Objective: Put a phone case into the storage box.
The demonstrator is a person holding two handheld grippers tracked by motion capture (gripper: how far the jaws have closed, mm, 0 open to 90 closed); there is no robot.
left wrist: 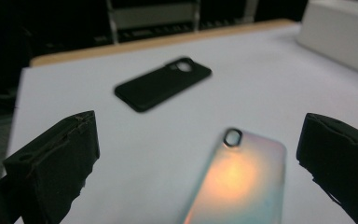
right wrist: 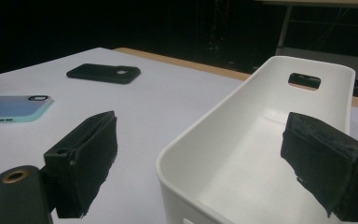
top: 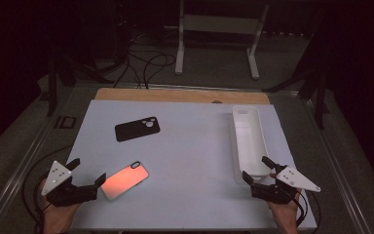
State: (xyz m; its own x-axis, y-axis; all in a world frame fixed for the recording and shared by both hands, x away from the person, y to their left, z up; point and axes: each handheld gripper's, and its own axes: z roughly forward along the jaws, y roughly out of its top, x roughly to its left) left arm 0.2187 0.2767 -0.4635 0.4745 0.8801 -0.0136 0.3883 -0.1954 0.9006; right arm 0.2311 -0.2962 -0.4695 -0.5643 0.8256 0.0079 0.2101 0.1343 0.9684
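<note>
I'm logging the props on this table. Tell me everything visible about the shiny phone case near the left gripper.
The shiny case is a slim rounded rectangle with a glossy, iridescent back that glows pink-orange from above and pale blue-green from the side. A dark-rimmed camera cutout sits at one corner. It looks like smooth plastic. It lies flat, back up, turned at an angle on the white mat, near its front left. The left gripper is open just beside it, with nothing visibly touching it but the mat.
</note>
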